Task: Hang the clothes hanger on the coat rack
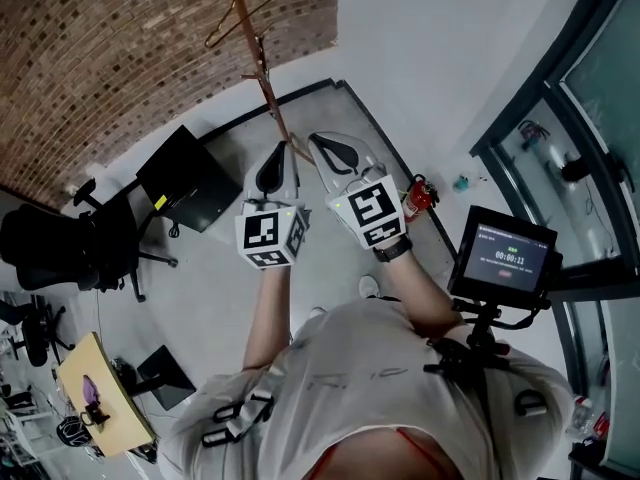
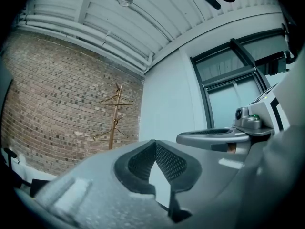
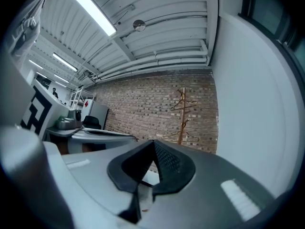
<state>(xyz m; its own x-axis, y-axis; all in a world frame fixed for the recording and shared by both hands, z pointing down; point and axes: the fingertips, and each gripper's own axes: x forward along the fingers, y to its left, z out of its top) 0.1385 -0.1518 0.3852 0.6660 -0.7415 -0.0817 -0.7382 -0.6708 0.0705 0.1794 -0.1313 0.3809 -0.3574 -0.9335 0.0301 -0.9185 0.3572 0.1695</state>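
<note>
Left gripper [image 2: 154,143] clenched tip to tip, nothing between its pads; right gripper [image 3: 152,146] just beside it on its right, likewise clenched and empty; both point level. Coat rack [image 2: 113,123] stands well ahead of both claws, against the brick wall [image 2: 57,104]; upper clothes hanger [image 2: 116,100] and lower clothes hanger [image 2: 110,131] hang on it, one above the other, well apart from either claw.

Grey T-shirt [image 1: 380,368]; black harness straps [image 1: 237,415]; black wristband [image 1: 392,251]; pale left gripper [image 1: 277,168], right gripper [image 1: 338,153] (marker-printed cubes [image 1: 270,236]).
</note>
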